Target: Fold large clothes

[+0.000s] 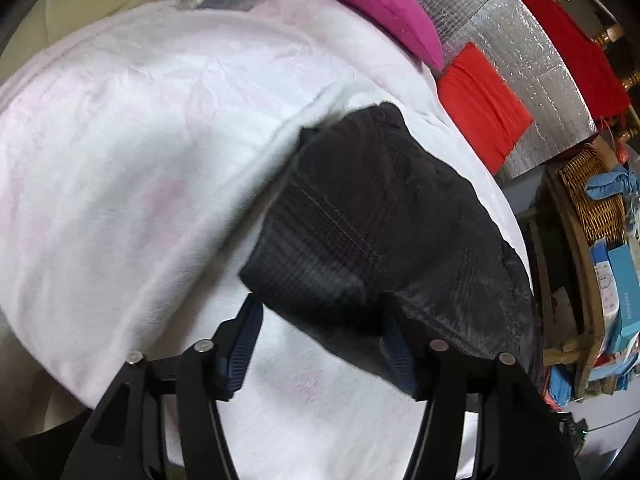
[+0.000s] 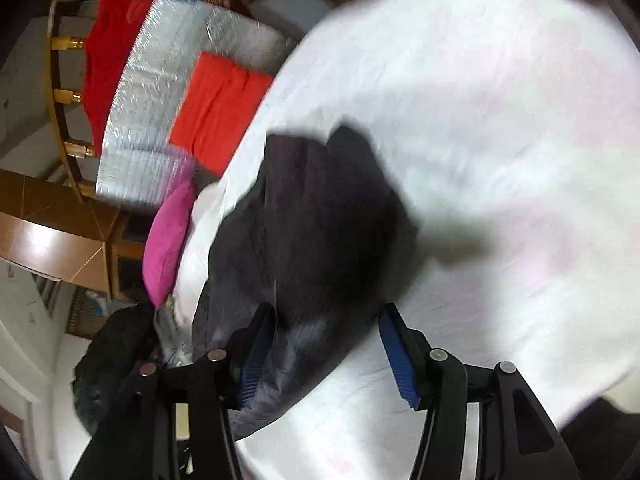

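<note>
Dark checked woven garment [image 1: 384, 232], folded, lying on the pale pink-white blanket [image 1: 140, 160].
Left tongs [image 1: 320, 344] stand parted, gripping nothing, the garment's near edge between their tips. Right tongs [image 2: 324, 344] gape too, empty, over the garment's other end [image 2: 312, 216], though blur hides any contact.

Bright, even indoor light — right wrist view smeared by motion blur, both bent by fisheye, corners black.
</note>
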### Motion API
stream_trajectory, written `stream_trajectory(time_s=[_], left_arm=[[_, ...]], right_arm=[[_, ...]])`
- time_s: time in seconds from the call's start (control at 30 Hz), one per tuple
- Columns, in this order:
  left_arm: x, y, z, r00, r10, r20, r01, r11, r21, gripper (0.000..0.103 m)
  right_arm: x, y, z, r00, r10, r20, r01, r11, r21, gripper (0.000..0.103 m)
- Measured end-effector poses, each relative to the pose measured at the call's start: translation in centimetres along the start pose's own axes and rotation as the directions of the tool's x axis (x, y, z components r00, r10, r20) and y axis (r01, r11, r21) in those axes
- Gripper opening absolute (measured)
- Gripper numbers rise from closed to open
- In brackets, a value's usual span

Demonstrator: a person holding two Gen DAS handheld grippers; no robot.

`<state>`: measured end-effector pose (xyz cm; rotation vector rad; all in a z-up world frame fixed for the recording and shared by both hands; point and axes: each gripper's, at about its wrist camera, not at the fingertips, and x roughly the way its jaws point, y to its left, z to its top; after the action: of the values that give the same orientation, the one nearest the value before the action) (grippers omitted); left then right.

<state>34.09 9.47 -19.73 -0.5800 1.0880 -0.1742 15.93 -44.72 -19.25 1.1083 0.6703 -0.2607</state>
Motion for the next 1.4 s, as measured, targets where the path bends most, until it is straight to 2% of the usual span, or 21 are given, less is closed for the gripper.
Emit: stream_trajectory(time_s=[0.03,0.1,0.13,0.23,0.27,0.3,0.33,0.37,0.4,0.43,0.5,0.57,0.63,0.7,0.73,0.83,0.93,1.0,1.13,1.27,1.4], left_arm=[[-0.7,0.0,0.0,1.0,0.012,0.021,-0.012,1.0,0.0,0.069],[-1.7,0.8,0.3,0.996,0.058,0.065,-0.058,0.998,-0.007,0.072],[-1.9,1.0,0.4,0.993,0.082,0.08,-0.082,0.997,-0.012,0.074],[-1.5,1.5,0.6,0.993,0.095,0.065,-0.092,0.995,-0.041,0.074],[-1.1,1.3,0.7,0.992,0.105,0.069,-0.103,0.994,-0.044,0.074],[-1.0,1.1,0.6,0.99,0.119,0.079,-0.117,0.993,-0.033,0.074],[-0.9,0.7,0.6,0.986,0.138,0.095,-0.137,0.99,-0.011,0.073],[-0.9,0.2,0.6,0.981,0.153,0.118,-0.157,0.988,0.018,0.071],[-0.9,-0.2,0.6,0.977,0.165,0.135,-0.172,0.984,0.042,0.064],[-1.0,-0.4,0.6,0.973,0.177,0.15,-0.188,0.98,0.066,0.06],[-0.7,-1.1,0.8,0.961,0.215,0.176,-0.234,0.967,0.097,0.06],[-0.3,-0.8,1.1,0.956,0.232,0.181,-0.253,0.962,0.102,0.06],[-0.4,-0.6,1.3,0.953,0.241,0.181,-0.263,0.959,0.109,0.06],[-0.4,-1.1,1.4,0.946,0.259,0.194,-0.285,0.951,0.121,0.06],[-0.7,-1.3,1.3,0.941,0.269,0.205,-0.298,0.946,0.129,0.06],[-2.6,-1.9,0.6,0.925,0.281,0.257,-0.326,0.933,0.152,0.06],[-4.8,-2.9,0.3,0.901,0.286,0.326,-0.356,0.917,0.178,0.062],[-6.7,-3.7,-0.2,0.876,0.289,0.386,-0.385,0.902,0.198,0.07],[-10.8,-5.2,-1.6,0.836,0.258,0.484,-0.405,0.885,0.227,0.074],[-13.6,-6.3,-2.8,0.828,0.201,0.524,-0.38,0.887,0.26,0.078],[-14.0,-7.2,-3.5,0.827,0.182,0.532,-0.381,0.877,0.292,0.08]], right_arm=[[-1.5,-0.1,0.4,0.998,-0.021,0.059,0.021,1.0,-0.005,0.075],[-3.0,0.0,1.2,0.991,-0.042,0.129,0.042,0.999,-0.001,0.081],[-3.2,-0.2,1.7,0.989,-0.05,0.138,0.05,0.999,0.001,0.081],[-1.5,-0.9,2.5,0.992,-0.093,0.08,0.09,0.995,0.038,0.081],[-0.1,-1.2,2.7,0.996,-0.083,0.038,0.081,0.995,0.049,0.081],[0.7,-1.4,2.8,0.997,-0.08,0.013,0.079,0.996,0.05,0.079],[1.7,-1.3,2.7,0.996,-0.085,-0.005,0.085,0.995,0.045,0.063],[1.8,-1.2,2.5,0.996,-0.088,0.004,0.088,0.996,0.023,0.053],[1.9,-0.5,2.4,0.994,-0.111,0.015,0.112,0.993,-0.029,0.047],[1.8,0.0,2.3,0.99,-0.139,0.036,0.141,0.988,-0.063,0.046],[1.8,0.6,1.9,0.983,-0.173,0.06,0.179,0.978,-0.105,0.045],[2.4,0.2,1.8,0.973,-0.224,0.055,0.229,0.966,-0.123,0.045],[2.5,0.1,1.8,0.969,-0.241,0.049,0.245,0.96,-0.134,0.046],[1.6,0.5,1.8,0.972,-0.23,0.052,0.235,0.962,-0.139,0.049],[1.6,0.9,1.9,0.973,-0.225,0.053,0.23,0.964,-0.132,0.056],[-0.8,1.7,1.7,0.974,-0.212,0.079,0.221,0.965,-0.138,0.061],[-3.3,3.4,1.0,0.963,-0.217,0.162,0.248,0.946,-0.208,0.068],[-5.5,5.2,0.1,0.949,-0.214,0.233,0.275,0.922,-0.273,0.07],[-8.5,8.2,-1.7,0.943,-0.174,0.283,0.273,0.89,-0.364,0.07],[-10.2,10.5,-3.8,0.948,-0.136,0.288,0.257,0.86,-0.441,0.075],[-8.6,12.2,-4.8,0.962,-0.099,0.256,0.217,0.845,-0.489,0.075]])
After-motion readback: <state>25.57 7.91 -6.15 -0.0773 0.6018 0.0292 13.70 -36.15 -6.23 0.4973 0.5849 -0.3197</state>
